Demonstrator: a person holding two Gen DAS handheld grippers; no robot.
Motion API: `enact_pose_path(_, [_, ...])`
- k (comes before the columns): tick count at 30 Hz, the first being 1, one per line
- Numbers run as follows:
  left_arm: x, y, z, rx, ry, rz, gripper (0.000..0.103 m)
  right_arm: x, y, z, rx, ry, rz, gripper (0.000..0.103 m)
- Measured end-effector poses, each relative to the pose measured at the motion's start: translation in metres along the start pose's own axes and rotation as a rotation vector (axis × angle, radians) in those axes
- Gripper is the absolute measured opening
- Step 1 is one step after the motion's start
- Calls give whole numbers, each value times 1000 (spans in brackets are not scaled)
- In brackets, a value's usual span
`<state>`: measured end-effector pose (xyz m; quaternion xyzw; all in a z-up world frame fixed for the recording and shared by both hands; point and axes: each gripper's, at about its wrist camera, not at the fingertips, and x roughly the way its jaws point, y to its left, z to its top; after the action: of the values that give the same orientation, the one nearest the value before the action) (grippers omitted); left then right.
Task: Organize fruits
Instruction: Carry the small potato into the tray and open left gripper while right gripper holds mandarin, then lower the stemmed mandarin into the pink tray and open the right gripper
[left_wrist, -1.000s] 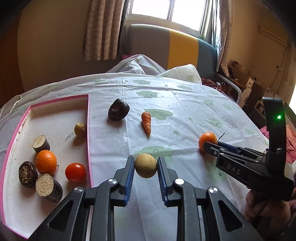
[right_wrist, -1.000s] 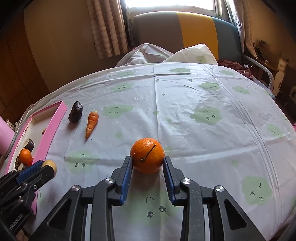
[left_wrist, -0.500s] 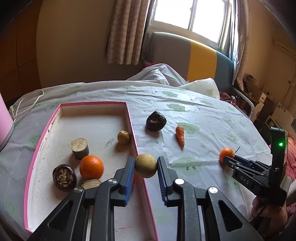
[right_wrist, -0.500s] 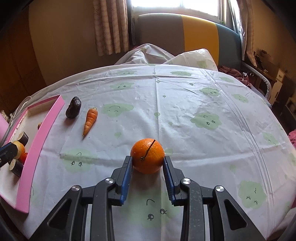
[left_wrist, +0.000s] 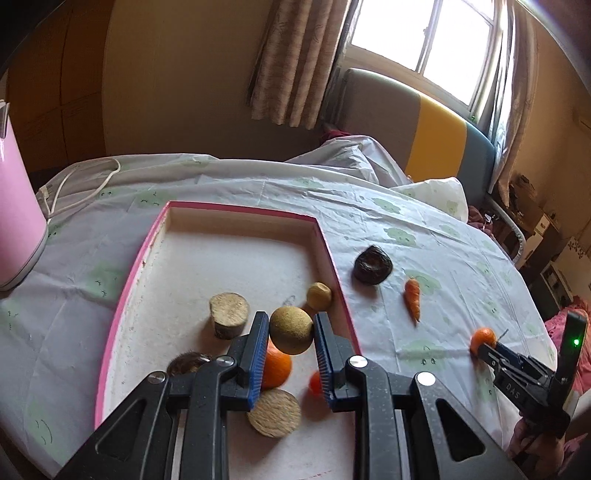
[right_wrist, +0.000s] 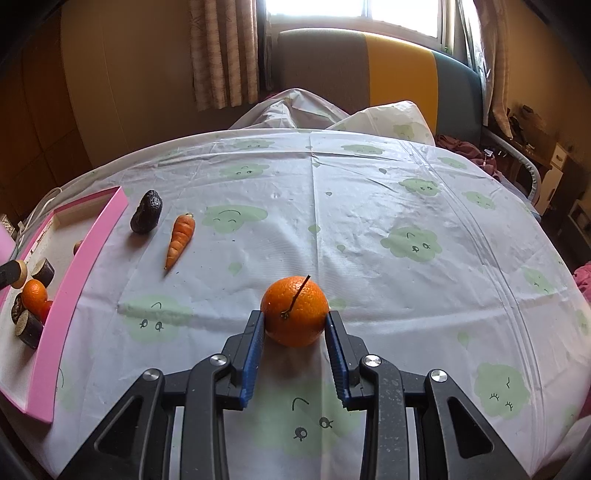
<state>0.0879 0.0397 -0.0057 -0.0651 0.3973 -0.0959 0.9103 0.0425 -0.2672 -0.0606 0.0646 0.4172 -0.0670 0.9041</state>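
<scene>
Over the pink tray (left_wrist: 125, 295) the left claw (left_wrist: 291, 345) is clamped on a tan round fruit (left_wrist: 291, 335), its blue pads (left_wrist: 258, 354) pressed against both sides – the fruit hangs clear above the tray floor. Under and around it lie the pieces already in the tray: an orange (left_wrist: 276, 365) just below the held fruit, a small red fruit (left_wrist: 314, 382) beside the right pad, a cut log-like chunk (left_wrist: 229, 319) to the left, a second cut piece (left_wrist: 273, 413) nearer the camera, a dark round fruit (left_wrist: 186, 363) partly hidden by the claw, and a small tan fruit (left_wrist: 319, 295) close to the tray's right wall.

Outside that wall, on the desk's white cloth with green cloud faces (right_wrist: 369, 206), a dark wrinkled fruit (right_wrist: 146, 216) lies near the tray – a carrot (right_wrist: 180, 240) lies just beside it, tip toward the camera.

Well apart from them, the right claw (right_wrist: 295, 325) is closed on a stemmed orange (right_wrist: 294, 311), which rests on the cloth with a pad against each side. A pink appliance (left_wrist: 14, 206) stands at the desk's far left, with a white cord (left_wrist: 85, 184) behind it.
</scene>
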Motion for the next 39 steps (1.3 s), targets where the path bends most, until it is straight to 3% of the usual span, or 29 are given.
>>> enact_pose_path(9, [30, 34, 31, 3, 8, 104, 25, -1, -2, -1, 5, -4, 4, 34])
enact_pose_path(14, [39, 36, 31, -11, 25, 110, 29, 0, -1, 0, 2, -4, 2, 34])
enact_pose_path(22, [24, 30, 17, -50, 8, 138, 31, 0, 0, -1, -6, -6, -2, 34])
enact_pose_path(39, [-11, 14, -18, -28, -10, 114, 31, -1, 1, 0, -2, 2, -3, 33])
